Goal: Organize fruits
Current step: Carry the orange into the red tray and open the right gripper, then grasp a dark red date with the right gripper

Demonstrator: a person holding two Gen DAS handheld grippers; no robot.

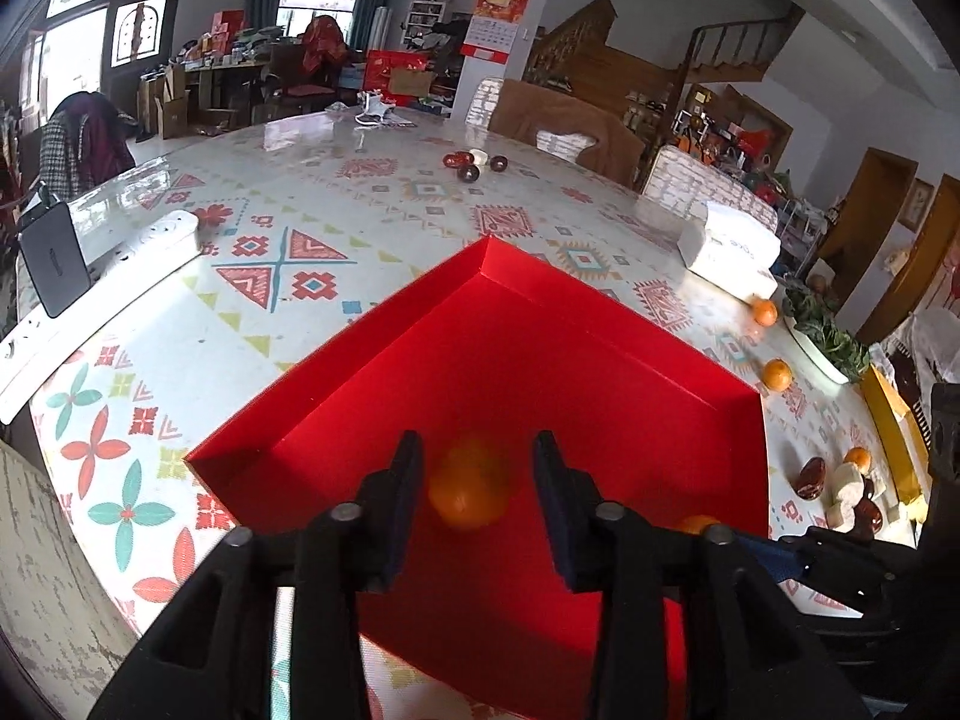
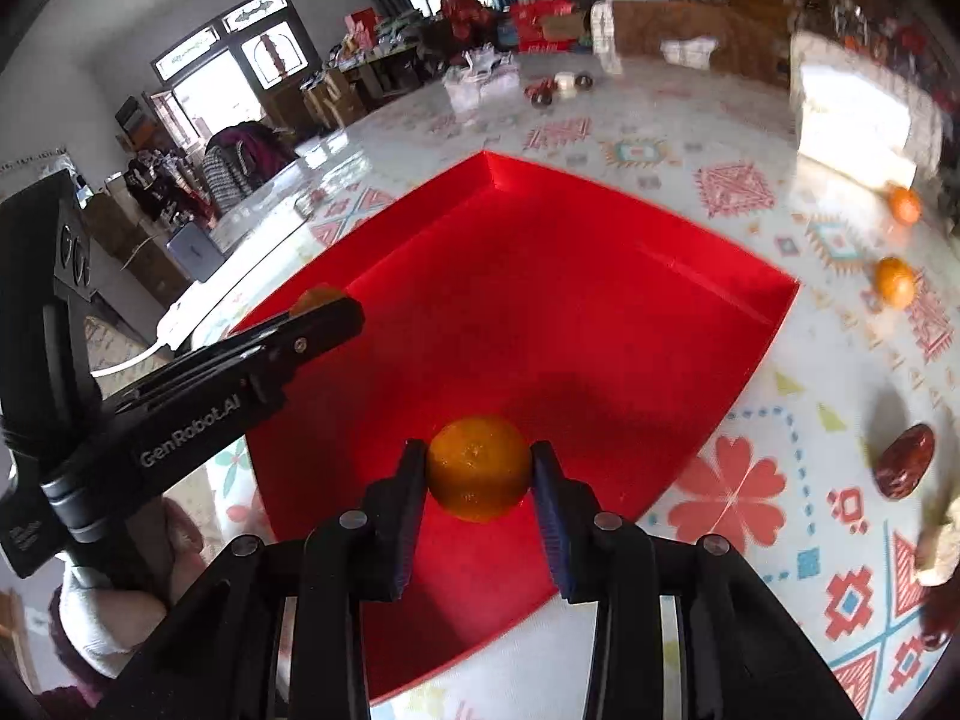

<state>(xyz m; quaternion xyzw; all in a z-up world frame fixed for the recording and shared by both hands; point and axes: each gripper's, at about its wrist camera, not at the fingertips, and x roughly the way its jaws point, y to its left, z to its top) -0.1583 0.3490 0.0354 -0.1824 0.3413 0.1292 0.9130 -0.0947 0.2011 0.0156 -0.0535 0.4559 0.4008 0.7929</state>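
A red tray (image 1: 600, 324) lies on the patterned table; it also shows in the right wrist view (image 2: 600, 252). My left gripper (image 1: 477, 492) is open above the tray, and a blurred orange (image 1: 468, 489) shows between its fingers without touching them. My right gripper (image 2: 479, 468) is shut on an orange (image 2: 479, 468) over the tray's near edge. The left gripper (image 2: 324, 312) shows in the right wrist view with an orange (image 2: 315, 298) just behind its tip. Two loose oranges (image 2: 894, 281) (image 2: 904, 204) lie right of the tray.
A date (image 2: 906, 459) and pale pieces (image 1: 846, 483) lie on the table to the right. Dark dates (image 1: 468, 171) lie at the far side. A white tissue pack (image 1: 729, 252), a power strip (image 1: 90, 294) and a yellow box (image 1: 897, 444) are around the tray.
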